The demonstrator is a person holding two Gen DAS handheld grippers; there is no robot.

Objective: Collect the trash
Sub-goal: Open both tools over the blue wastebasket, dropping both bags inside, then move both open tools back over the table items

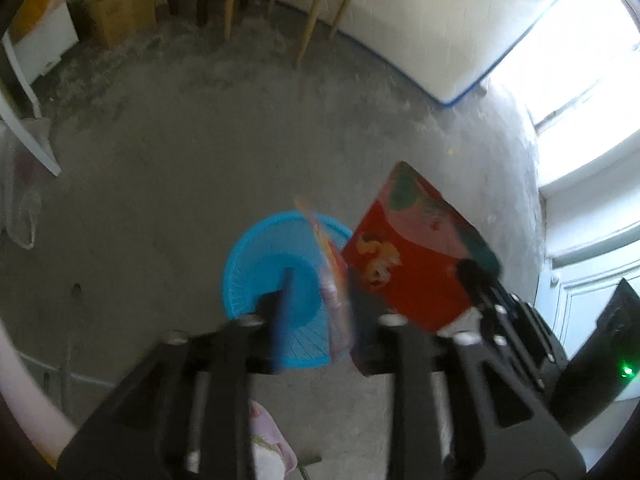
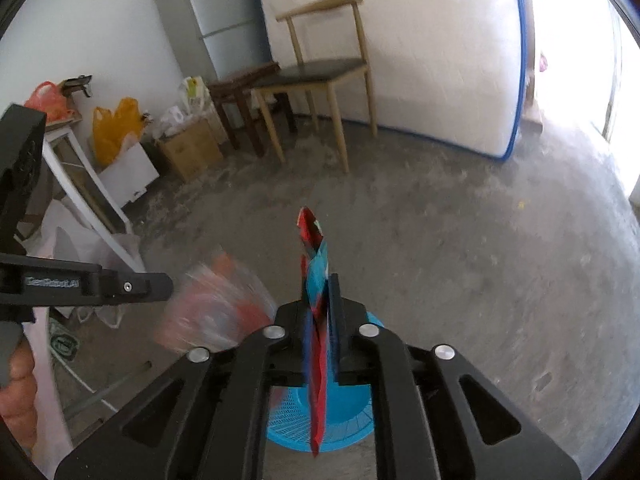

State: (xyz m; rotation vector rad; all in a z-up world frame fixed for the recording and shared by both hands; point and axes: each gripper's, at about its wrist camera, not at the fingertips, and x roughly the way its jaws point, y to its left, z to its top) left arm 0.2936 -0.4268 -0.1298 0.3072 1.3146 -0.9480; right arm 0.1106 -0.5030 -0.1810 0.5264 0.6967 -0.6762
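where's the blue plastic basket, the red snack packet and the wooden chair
blue plastic mesh basket (image 1: 256, 264): left wrist view, inner wall
red snack packet (image 1: 404, 256): left wrist view, printed face
light wooden chair (image 2: 320, 70): right wrist view, dark seat
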